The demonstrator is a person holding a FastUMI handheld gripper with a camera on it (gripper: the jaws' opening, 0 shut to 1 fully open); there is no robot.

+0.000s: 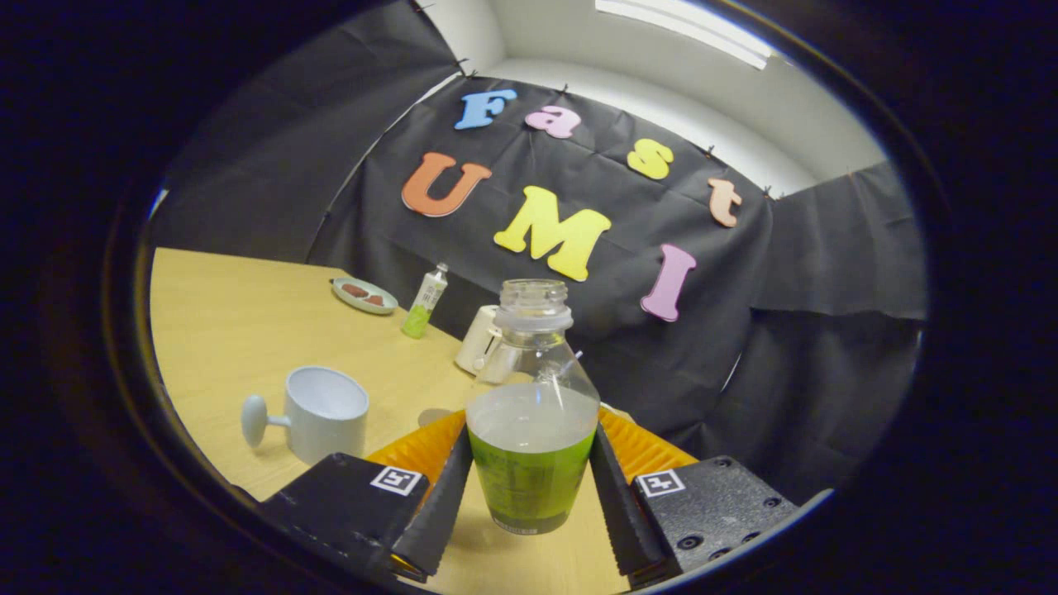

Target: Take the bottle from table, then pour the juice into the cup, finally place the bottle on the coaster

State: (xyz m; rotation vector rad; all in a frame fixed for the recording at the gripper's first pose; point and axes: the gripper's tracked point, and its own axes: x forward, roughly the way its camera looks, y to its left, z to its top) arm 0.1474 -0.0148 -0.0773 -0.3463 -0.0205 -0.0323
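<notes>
A pale wooden table (248, 322) runs back to a black cloth wall. The gripper (529, 487) has its two fingers pressed on either side of the bottle (531, 430), low on its body: the jaws are clamped on it. The bottle is clear plastic, uncapped, with green juice in its lower part. The take step seems done or nearly so; pouring comes next, which calls for carrying the bottle left to the cup (318, 413) and tilting its mouth over the rim. The cup is white, round and smooth, with a knobbed handle. Farther off stand a small bottle (424, 302), a plate (364, 295) and a white pot (479, 340).
</notes>
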